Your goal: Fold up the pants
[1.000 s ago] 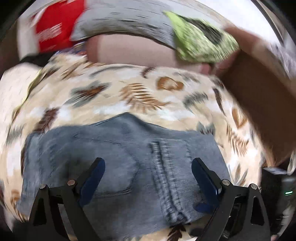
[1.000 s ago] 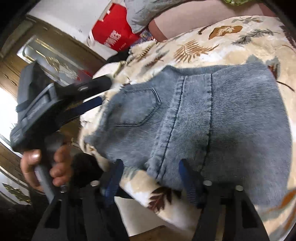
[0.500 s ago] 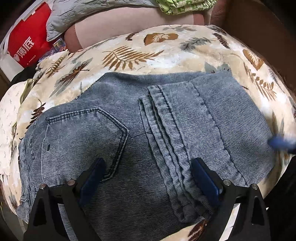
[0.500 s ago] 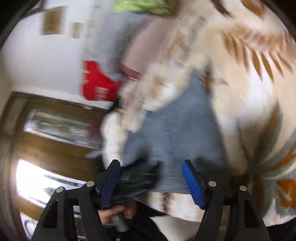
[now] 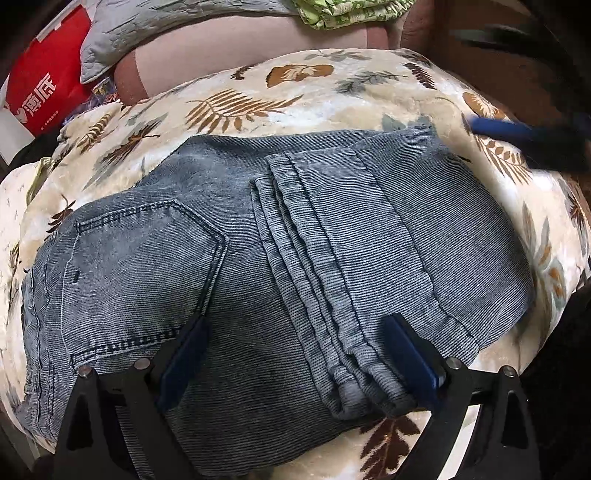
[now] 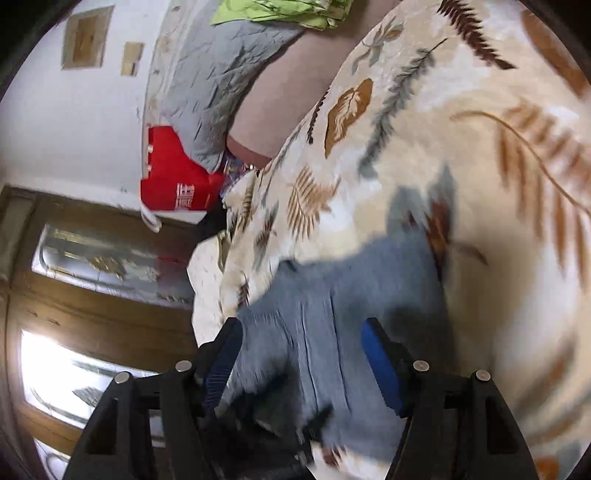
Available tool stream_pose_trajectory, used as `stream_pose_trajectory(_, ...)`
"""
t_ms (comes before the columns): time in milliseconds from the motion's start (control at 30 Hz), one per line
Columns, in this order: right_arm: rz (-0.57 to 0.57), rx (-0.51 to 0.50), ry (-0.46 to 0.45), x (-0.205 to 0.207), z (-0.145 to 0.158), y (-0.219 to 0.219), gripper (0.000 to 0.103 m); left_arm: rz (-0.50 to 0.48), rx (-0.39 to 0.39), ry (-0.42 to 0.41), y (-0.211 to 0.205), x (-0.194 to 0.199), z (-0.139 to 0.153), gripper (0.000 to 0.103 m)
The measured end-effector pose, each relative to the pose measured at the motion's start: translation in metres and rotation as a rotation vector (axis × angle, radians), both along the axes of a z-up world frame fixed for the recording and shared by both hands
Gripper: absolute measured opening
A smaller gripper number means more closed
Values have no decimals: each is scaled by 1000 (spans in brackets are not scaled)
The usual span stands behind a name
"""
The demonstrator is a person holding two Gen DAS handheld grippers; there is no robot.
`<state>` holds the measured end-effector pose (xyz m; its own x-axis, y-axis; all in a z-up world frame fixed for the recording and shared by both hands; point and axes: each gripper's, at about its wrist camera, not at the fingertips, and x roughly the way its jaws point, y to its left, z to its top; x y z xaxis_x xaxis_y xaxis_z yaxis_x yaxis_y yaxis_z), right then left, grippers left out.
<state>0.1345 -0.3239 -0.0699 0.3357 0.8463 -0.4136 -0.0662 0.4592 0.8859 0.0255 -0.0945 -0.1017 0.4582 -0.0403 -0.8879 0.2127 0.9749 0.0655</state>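
A cream plush blanket printed with brown and grey fern leaves (image 5: pixel 280 96) covers the work surface. Behind it, at 12 o'clock in the left wrist view, lie a grey quilted pillow (image 5: pixel 155 33), a pinkish-beige cushion (image 5: pixel 229 48) and a lime-green patterned cloth (image 5: pixel 347 13); a red bag with white lettering (image 5: pixel 44 96) stands at 10 o'clock. The right wrist view also shows a white wall (image 6: pixel 66 122) and a carved brown wooden door with a bright pane (image 6: pixel 74 295) at 8 o'clock.

The folded grey-blue denim pants (image 5: pixel 258 258) lie flat on the blanket, back pocket at 9 o'clock and stacked leg hems running toward 5 o'clock. The left gripper (image 5: pixel 295 358) hangs over their near edge with its blue pads spread wide on either side of the seam; nothing is pinched between them.

The right gripper (image 6: pixel 301 363), blurred, points across the pants' far corner. Its jaws stand well apart and are closing slightly; denim shows between them, but the pads do not press on it. In the left wrist view it appears at 2 o'clock, beside the pants' corner.
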Motion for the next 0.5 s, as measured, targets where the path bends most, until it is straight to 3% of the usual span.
stream_pose_trajectory(67, -2, -84, 5, 35, -15, 11, 70, 2, -5, -3, 0, -1, 0, 96)
stream_pose_trajectory(100, -14, -130, 50, 50, -34, 14, 71, 1, -8, -8, 1, -2, -1, 96)
stream_pose_trajectory(133, -18, -129, 105, 59, -53, 16, 70, 1, -7, -10, 1, 0, -1, 97)
stream_pose_trajectory(167, -46, -54, 130, 63, -66, 13, 70, 1, -12, -13, 1, 0, 0, 97)
stream_pose_trajectory(200, -72, -34, 111, 60, -61, 11, 70, 0, -19, -14, 3, 1, 1, 97)
stream_pose_trajectory(300, -55, -110, 15, 42, -32, 16, 70, 12, -68, -24, 9, 0, 7, 96)
stream_pose_trajectory(367, -18, -82, -23, 21, -15, 19, 70, 34, -125, -60, 20, -7, 20, 95)
stream_pose_trajectory(500, 45, -68, -82, -33, -4, 27, 77, 169, -271, -165, 71, -34, 54, 95)
